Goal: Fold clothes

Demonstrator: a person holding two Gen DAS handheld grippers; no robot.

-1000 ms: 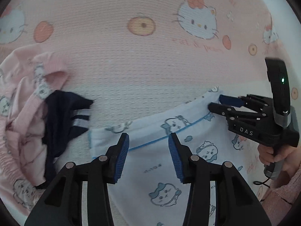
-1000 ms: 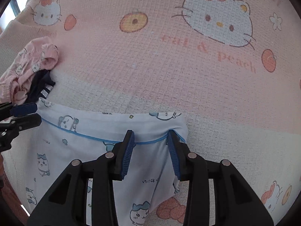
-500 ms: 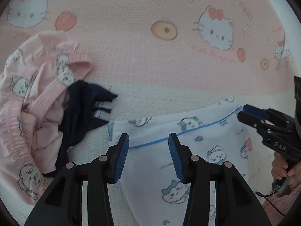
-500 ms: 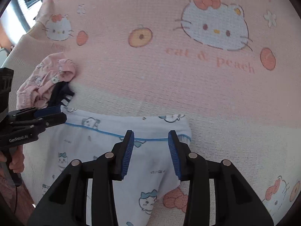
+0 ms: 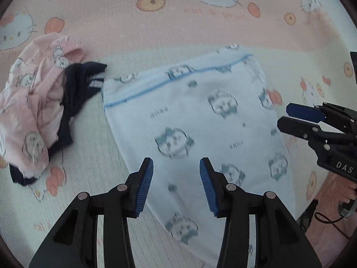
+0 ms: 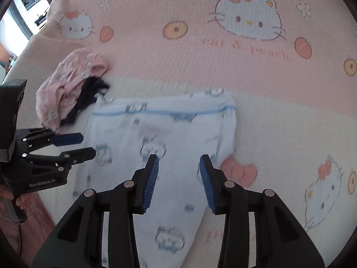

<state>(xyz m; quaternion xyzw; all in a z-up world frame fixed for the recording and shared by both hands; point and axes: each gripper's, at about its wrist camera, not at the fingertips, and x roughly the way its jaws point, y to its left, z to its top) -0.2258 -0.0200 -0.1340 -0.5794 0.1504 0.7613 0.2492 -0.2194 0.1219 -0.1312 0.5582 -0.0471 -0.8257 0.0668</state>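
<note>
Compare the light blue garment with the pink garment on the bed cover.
The light blue garment lies spread flat; the pink garment is bunched in a heap. The blue one shows a blue line of trim across it; the pink one shows a ribbed cuff. A dark garment lies against the pink one. Both carry cartoon prints.

cartoon prints on the white pants (image 5: 189,116) smeared by blur, pant legs cut off at the bottom edge, dark garment (image 5: 75,93) half buried under the pink clothes (image 5: 33,102)

Both wrist views look steeply down, sharing the pale blue garment (image 5: 200,120) (image 6: 160,134).
</note>
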